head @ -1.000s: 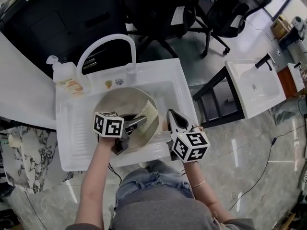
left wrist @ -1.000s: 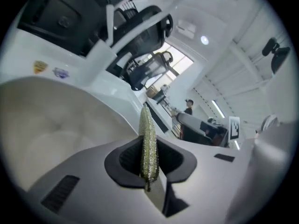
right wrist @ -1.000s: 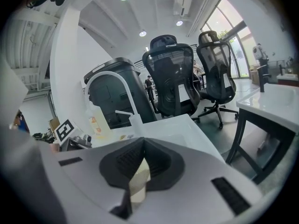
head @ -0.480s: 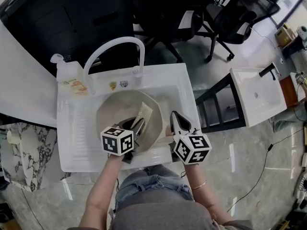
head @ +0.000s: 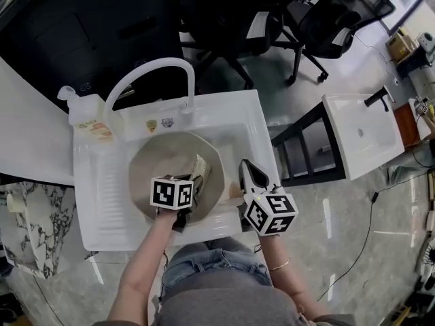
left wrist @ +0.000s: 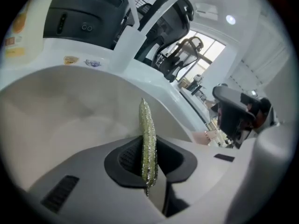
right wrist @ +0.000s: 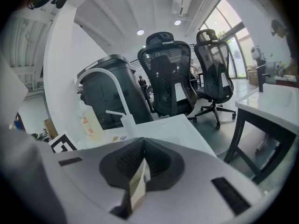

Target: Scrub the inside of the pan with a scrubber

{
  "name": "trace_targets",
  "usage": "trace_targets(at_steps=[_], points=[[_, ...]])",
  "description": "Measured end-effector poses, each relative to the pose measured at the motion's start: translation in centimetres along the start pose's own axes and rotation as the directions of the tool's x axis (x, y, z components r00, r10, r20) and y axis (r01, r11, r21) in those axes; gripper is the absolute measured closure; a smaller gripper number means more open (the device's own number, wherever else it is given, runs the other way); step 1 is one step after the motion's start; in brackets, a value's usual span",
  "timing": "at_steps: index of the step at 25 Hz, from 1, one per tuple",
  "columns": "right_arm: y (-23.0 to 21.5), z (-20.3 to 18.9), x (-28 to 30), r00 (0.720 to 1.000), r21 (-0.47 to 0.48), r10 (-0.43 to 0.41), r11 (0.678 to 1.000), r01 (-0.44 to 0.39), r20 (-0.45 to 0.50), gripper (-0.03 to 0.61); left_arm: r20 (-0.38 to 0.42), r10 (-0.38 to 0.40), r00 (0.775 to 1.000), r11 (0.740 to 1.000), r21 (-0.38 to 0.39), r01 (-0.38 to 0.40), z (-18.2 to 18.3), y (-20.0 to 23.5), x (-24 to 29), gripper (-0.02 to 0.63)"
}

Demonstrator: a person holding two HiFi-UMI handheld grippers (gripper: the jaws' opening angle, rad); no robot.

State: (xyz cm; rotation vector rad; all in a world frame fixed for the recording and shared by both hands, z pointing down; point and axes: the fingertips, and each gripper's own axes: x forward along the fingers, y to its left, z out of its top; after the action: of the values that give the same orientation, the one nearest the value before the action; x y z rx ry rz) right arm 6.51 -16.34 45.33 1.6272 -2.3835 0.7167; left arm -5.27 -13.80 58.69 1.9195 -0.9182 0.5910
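Spread beneath everything, a glossy pale marble floor [head: 353, 229]. Parked on it beyond the sink, two black mesh office chairs [head: 319, 19], seen again in the right gripper view [right wrist: 170, 78].

Front and centre, a white moulded sink unit [head: 102, 182] with a ribbed drainboard left of its basin. Well apart to the right, a second white washbasin on a dark frame [head: 360, 128].

Arching over the basin from the back ledge, a curved white faucet [head: 146, 70].

Filling most of the basin, a round beige pan [head: 153, 161], its pale inner wall taking up the left gripper view [left wrist: 60, 120].

On the sink's back left corner, a clear soap bottle with an orange label [head: 85, 114].

Reaching in over the pan's near rim, the left tongs [head: 197, 180], marker cube on top, clamped tight on a flat glittery green-yellow scrubber [head: 200, 168]. Held on edge between the closed jaws [left wrist: 149, 164], the scrubber [left wrist: 148, 139] upright inside the pan, towards its right side; contact with the pan's surface impossible to tell.

Just beside the pan's right rim, the right tongs [head: 246, 170], likewise topped by a marker cube, closed [right wrist: 138, 183] on a thin beige edge of the pan.
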Motion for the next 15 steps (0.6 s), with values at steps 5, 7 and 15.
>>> trace_targets(at_steps=[5,7,15], points=[[-0.6,0.3,0.6,1.000,0.008,-0.004,1.000,0.004,-0.004,0.568,-0.081,0.133,0.988,0.988,0.083,-0.127,-0.9,3.3,1.2,0.549],[-0.6,0.3,0.8,1.000,0.008,-0.002,1.000,0.002,-0.006,0.568,-0.096,0.143,0.985,0.988,0.080,-0.135,-1.0,4.0,1.6,0.549],[-1.0,0.7,1.6,1.000,0.005,0.002,1.000,-0.002,-0.014,0.568,-0.129,0.274,0.953,0.947,0.212,-0.243,0.0,7.2,1.6,0.549]])
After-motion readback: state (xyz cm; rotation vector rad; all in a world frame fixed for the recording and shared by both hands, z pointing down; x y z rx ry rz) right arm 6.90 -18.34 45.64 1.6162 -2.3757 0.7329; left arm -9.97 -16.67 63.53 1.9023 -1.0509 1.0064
